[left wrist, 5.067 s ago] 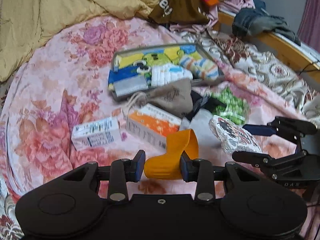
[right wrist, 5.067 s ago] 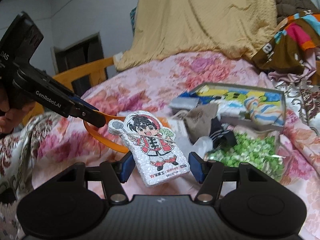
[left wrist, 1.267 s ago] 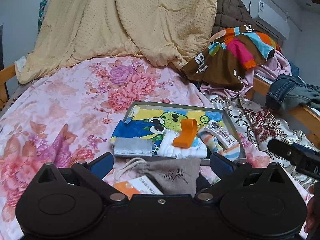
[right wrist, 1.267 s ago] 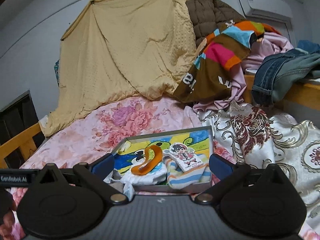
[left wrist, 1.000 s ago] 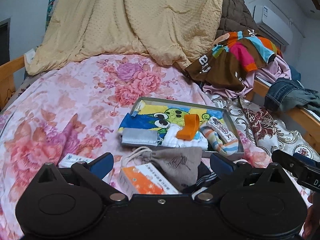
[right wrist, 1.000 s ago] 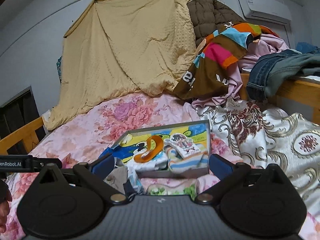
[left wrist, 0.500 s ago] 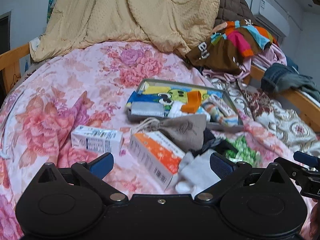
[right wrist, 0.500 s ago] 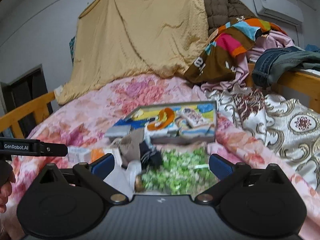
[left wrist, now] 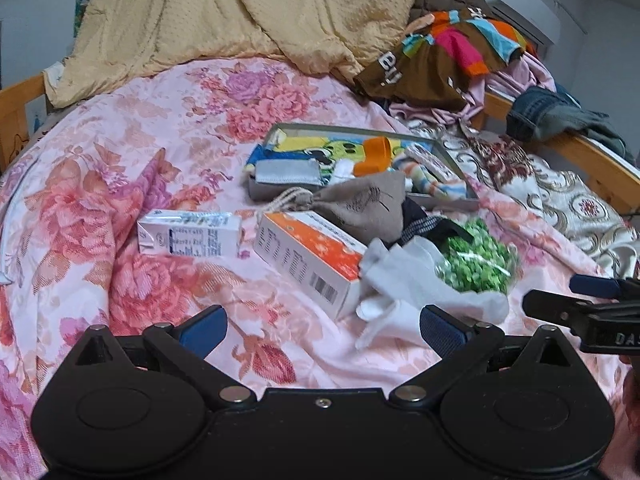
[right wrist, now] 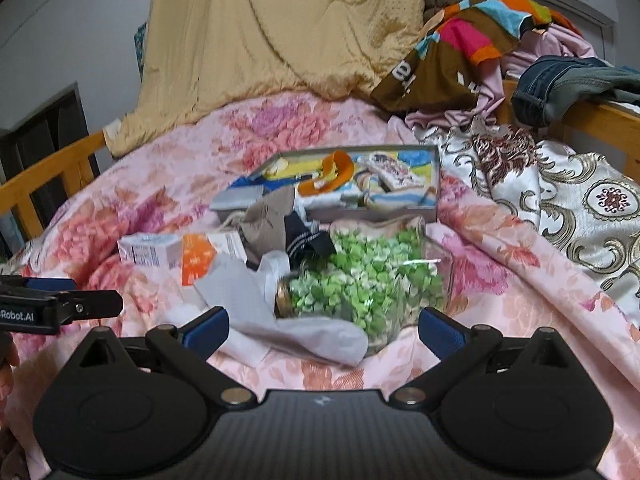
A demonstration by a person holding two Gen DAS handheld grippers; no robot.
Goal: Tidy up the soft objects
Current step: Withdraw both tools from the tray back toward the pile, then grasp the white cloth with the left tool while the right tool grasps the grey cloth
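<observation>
A grey tray point(left wrist: 440, 202) point(right wrist: 372, 214) in the middle of the bed holds a cartoon towel, a grey cloth, a striped sock, an orange soft piece point(left wrist: 376, 156) point(right wrist: 332, 178) and a cartoon pad point(left wrist: 430, 162) point(right wrist: 394, 172). In front of the tray lie a beige drawstring pouch point(left wrist: 360, 204) point(right wrist: 268, 216), a dark sock point(left wrist: 424, 224) and white socks point(left wrist: 404, 276) point(right wrist: 256, 300). My left gripper point(left wrist: 322, 330) hovers open just short of the white socks. My right gripper point(right wrist: 323, 330) is open too, above the socks and a jar of green paper stars point(right wrist: 368, 280).
An orange-and-white box point(left wrist: 312, 256) and a white carton point(left wrist: 190, 234) lie left of the socks on the pink floral bedspread. A yellow quilt and piled clothes fill the back. Wooden bed rails run along both sides. A patterned satin cover lies at the right.
The orange piece and the cartoon pad, held five seconds ago, now lie in the tray. Both open grippers have drawn back and dropped toward the loose pile on the bed.
</observation>
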